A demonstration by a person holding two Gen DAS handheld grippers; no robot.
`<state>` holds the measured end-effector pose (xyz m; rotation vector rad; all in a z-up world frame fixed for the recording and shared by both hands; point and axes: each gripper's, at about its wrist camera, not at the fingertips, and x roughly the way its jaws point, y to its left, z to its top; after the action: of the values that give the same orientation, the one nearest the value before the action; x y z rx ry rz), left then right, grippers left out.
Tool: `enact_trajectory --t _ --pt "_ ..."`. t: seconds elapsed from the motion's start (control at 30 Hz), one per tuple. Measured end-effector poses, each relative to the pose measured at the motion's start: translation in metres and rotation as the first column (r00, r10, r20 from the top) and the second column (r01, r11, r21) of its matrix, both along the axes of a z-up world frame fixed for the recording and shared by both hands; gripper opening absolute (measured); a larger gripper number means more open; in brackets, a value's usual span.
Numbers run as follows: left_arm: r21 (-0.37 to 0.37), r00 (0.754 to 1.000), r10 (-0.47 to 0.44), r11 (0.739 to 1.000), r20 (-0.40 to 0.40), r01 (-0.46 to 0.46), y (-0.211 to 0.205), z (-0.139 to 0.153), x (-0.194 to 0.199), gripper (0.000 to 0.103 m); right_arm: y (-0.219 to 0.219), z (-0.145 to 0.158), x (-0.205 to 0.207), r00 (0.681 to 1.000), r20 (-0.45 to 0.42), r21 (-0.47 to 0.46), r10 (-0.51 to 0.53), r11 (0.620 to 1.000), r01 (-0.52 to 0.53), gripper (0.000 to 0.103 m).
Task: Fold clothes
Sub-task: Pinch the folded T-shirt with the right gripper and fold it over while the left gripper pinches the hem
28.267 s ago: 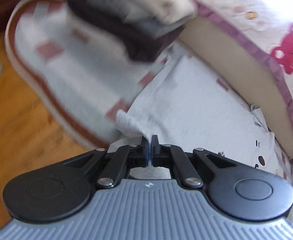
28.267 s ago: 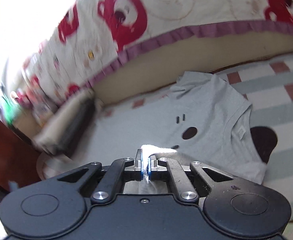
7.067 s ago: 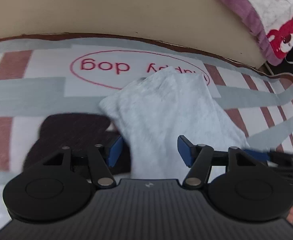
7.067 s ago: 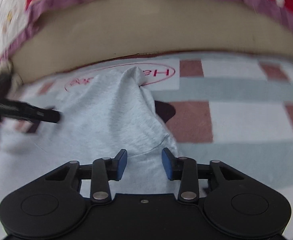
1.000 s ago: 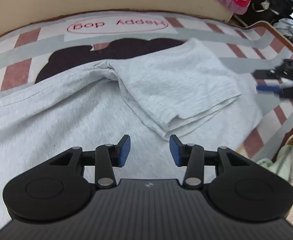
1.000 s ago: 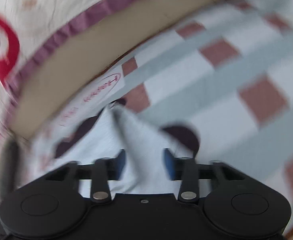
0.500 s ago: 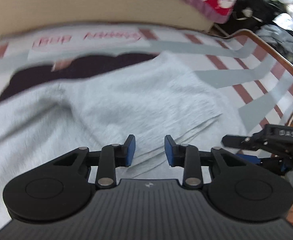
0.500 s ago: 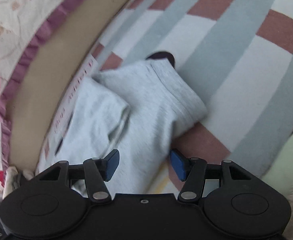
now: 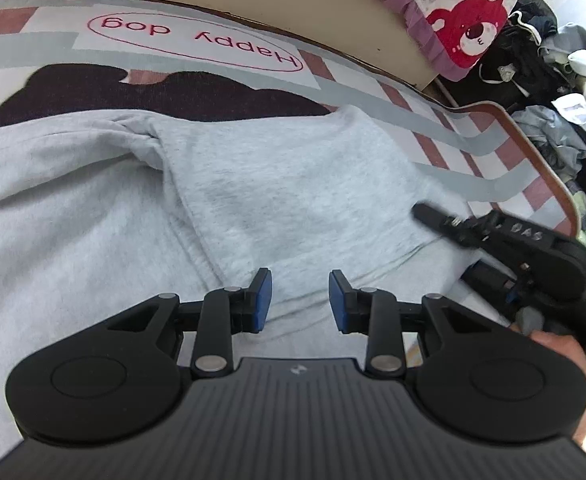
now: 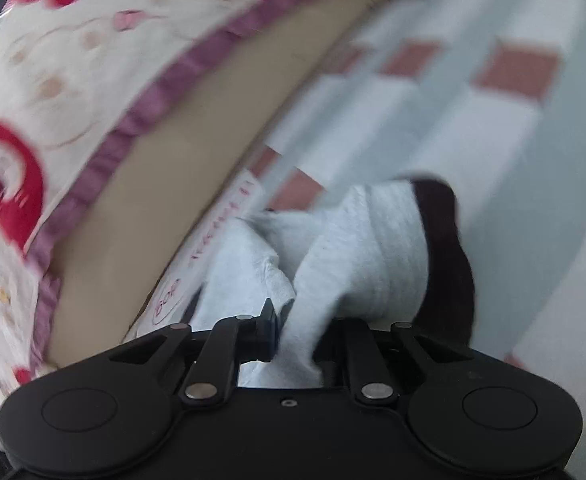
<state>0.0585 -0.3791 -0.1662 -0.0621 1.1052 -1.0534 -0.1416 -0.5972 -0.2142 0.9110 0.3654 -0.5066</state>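
Hovering over the grey T-shirt on the rug, your left gripper has jaws spread, the folded hem just ahead between them. Your right gripper is nearer, fabric bunched between its jaws; whether it's pinching, you cannot tell.

- Light heather-grey garment
- Rug: white, grey-green stripes, dusty-red checks, brown border
- Bedspread: cream, red bears, purple trim
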Motion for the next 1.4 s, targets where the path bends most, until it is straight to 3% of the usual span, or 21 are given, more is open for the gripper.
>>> enact_trajectory --t 0.07,0.17,0.23,0.37,0.43,0.5,0.6,0.67,0.77,0.83,0.9,0.97,1.1,1.13,1.17,1.23,1.33,1.4 --pt "-0.036 1.000 0.025 0.999 -0.001 -0.025 0.019 0.012 0.003 0.031 0.020 0.028 0.010 0.995 -0.022 -0.166 0.097 0.981 -0.100 0.017" --pt "-0.079 0.994 0.107 0.991 -0.007 -0.107 0.060 0.029 0.010 0.031 0.055 0.067 0.029 0.966 -0.074 -0.376 0.246 0.891 -0.255 0.017" --pt "-0.100 0.984 0.177 0.979 -0.025 -0.179 0.091 0.037 0.017 0.032 0.088 0.088 0.045 0.931 -0.139 -0.497 0.337 0.790 -0.360 0.017" --pt "-0.103 0.955 0.290 0.950 -0.058 -0.295 0.147 0.040 0.029 0.031 0.171 0.095 0.078 0.808 -0.340 -0.656 0.481 0.494 -0.571 0.016" --pt "-0.090 0.941 0.334 0.937 -0.052 -0.338 0.168 0.037 0.030 0.031 0.205 0.079 0.088 0.736 -0.398 -0.651 0.547 0.397 -0.647 0.016" --pt "-0.080 0.930 0.361 0.927 -0.067 -0.365 0.187 0.029 0.033 0.031 0.232 0.054 0.099 0.667 -0.452 -0.608 0.593 0.343 -0.716 0.016" --pt "-0.063 0.912 0.397 0.913 -0.100 -0.404 0.206 0.016 0.039 0.031 0.256 0.016 0.115 0.568 -0.551 -0.478 0.611 0.326 -0.815 0.016" --pt "-0.064 0.909 0.406 0.909 -0.096 -0.412 0.216 0.012 0.041 0.031 0.263 0.004 0.119 0.551 -0.586 -0.442 0.595 0.335 -0.832 0.017" --pt "-0.101 0.910 0.403 0.906 -0.097 -0.412 0.224 0.015 0.042 0.031 0.266 0.011 0.117 0.538 -0.590 -0.433 0.601 0.327 -0.840 0.022" --pt "-0.128 0.907 0.412 0.898 -0.092 -0.421 0.230 0.020 0.041 0.035 0.261 0.025 0.115 0.521 -0.549 -0.400 0.654 0.342 -0.850 0.030" --pt "-0.155 0.901 0.425 0.888 -0.085 -0.434 0.237 0.026 0.039 0.037 0.248 0.041 0.102 0.504 -0.407 -0.316 0.762 0.400 -0.860 0.042" --pt "-0.182 0.899 0.428 0.880 -0.099 -0.439 0.241 0.031 0.032 0.041 0.227 0.052 0.082 0.544 -0.305 -0.267 0.781 0.478 -0.837 0.049" --pt "-0.178 0.916 0.386 0.899 -0.107 -0.400 0.239 0.034 0.018 0.046 0.181 0.072 0.042 0.640 -0.124 -0.161 0.759 0.621 -0.767 0.050" --pt "-0.171 0.922 0.375 0.906 -0.102 -0.387 0.236 0.034 0.015 0.051 0.177 0.074 0.036 0.645 -0.179 -0.183 0.743 0.619 -0.764 0.050" --pt "-0.151 0.928 0.364 0.915 -0.085 -0.373 0.232 0.034 0.012 0.052 0.177 0.075 0.032 0.636 -0.281 -0.227 0.719 0.594 -0.772 0.050" --pt "-0.097 0.939 0.342 0.934 -0.044 -0.344 0.223 0.031 0.007 0.054 0.179 0.069 0.028 0.591 -0.475 -0.279 0.652 0.525 -0.804 0.050" --pt "0.006 0.947 0.320 0.947 0.017 -0.321 0.208 0.025 0.003 0.060 0.172 0.054 0.017 0.556 -0.542 -0.241 0.631 0.517 -0.821 0.050" --pt "0.035 0.950 0.311 0.949 0.031 -0.312 0.202 0.019 0.002 0.062 0.165 0.045 0.019 0.555 -0.524 -0.178 0.646 0.554 -0.813 0.050"
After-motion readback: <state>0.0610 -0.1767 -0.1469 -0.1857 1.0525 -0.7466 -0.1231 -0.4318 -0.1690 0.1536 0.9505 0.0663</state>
